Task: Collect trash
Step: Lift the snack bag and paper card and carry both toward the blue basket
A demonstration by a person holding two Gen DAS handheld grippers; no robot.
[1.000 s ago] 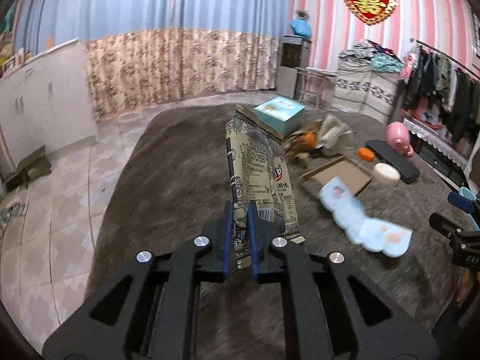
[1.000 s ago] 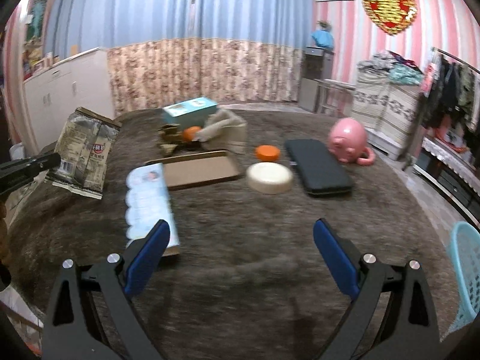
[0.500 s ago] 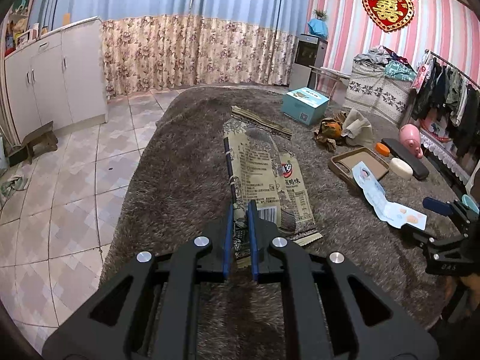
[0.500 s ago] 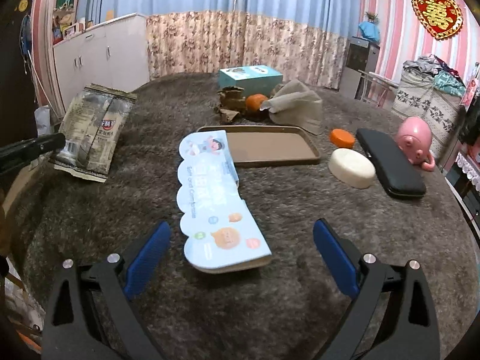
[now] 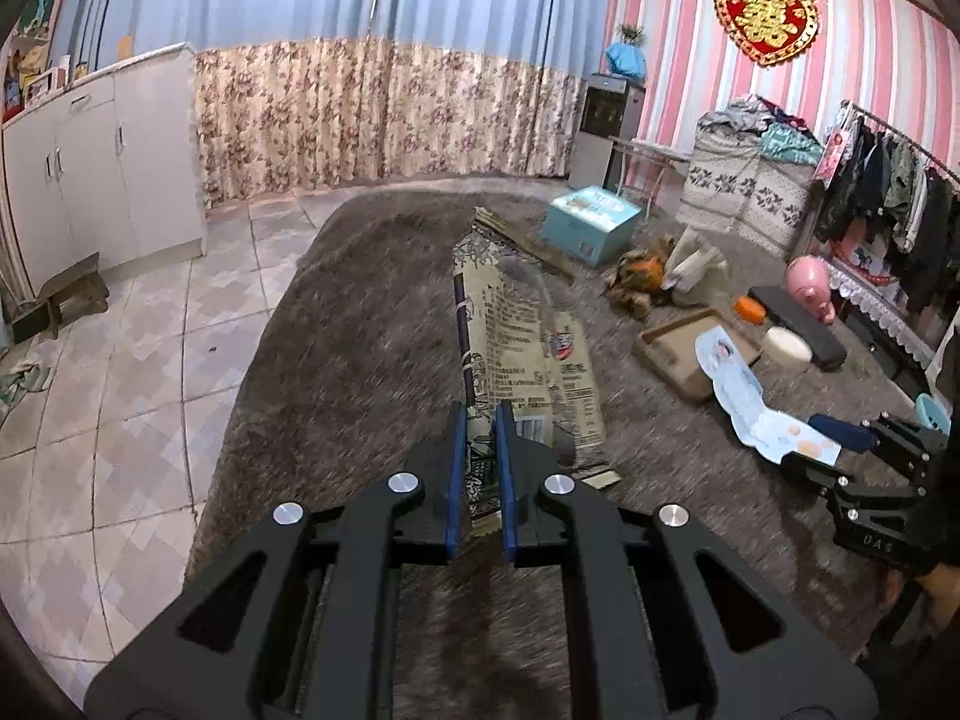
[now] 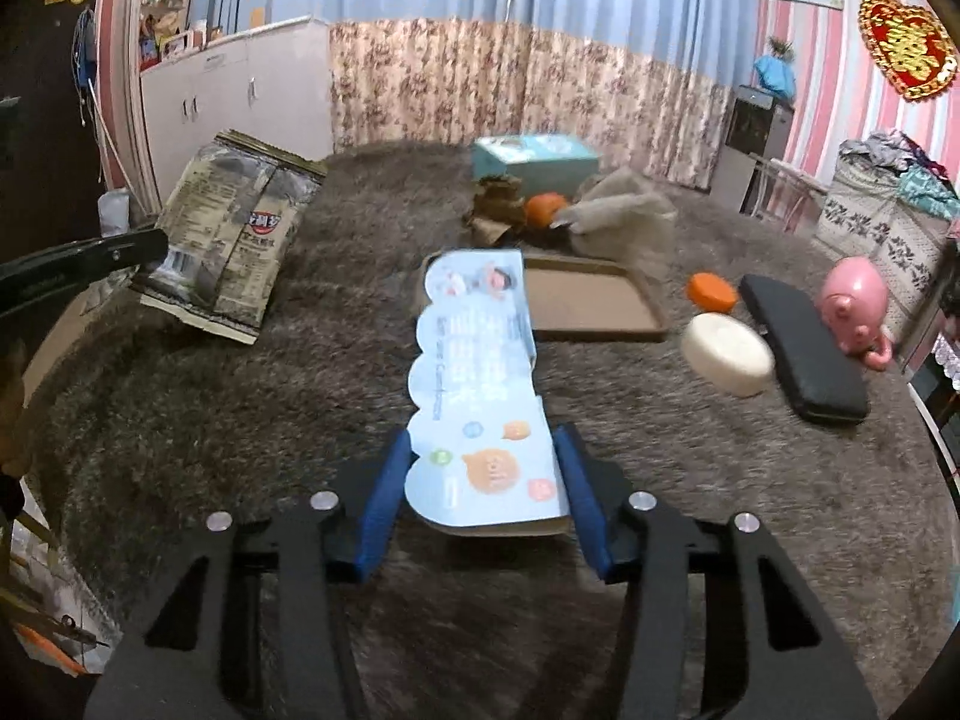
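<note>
Desk (image 6: 750,528), covered in shaggy brown pile, carries everything; the soft nap probably lets flat litter sit slightly proud, so an edge can be caught.

Snack bag (image 5: 522,354), large, empty, printed: left tool (image 5: 479,468) is clamped tight on its near end. The bag trails away from the pads, far end resting on or just over the pile. Judged: already collected, kept pinched so the other hand works free.

Cardboard tray (image 6: 594,300) and teal box (image 6: 534,162) farther back; crumpled scraps and peel near the box look like later pickups.

Blue card sleeve (image 6: 474,378), long, scalloped edges: far end lies over the tray's corner, near end lifted off the pile. Right tool (image 6: 483,480) straddles that near end, one pad at each long edge, jaws closing across the width; firm contact cannot be told yet.

Black case (image 6: 804,348), pink piggy bank (image 6: 855,306), white round lid (image 6: 729,354), orange cap (image 6: 711,291): right of the tray, untouched.
</note>
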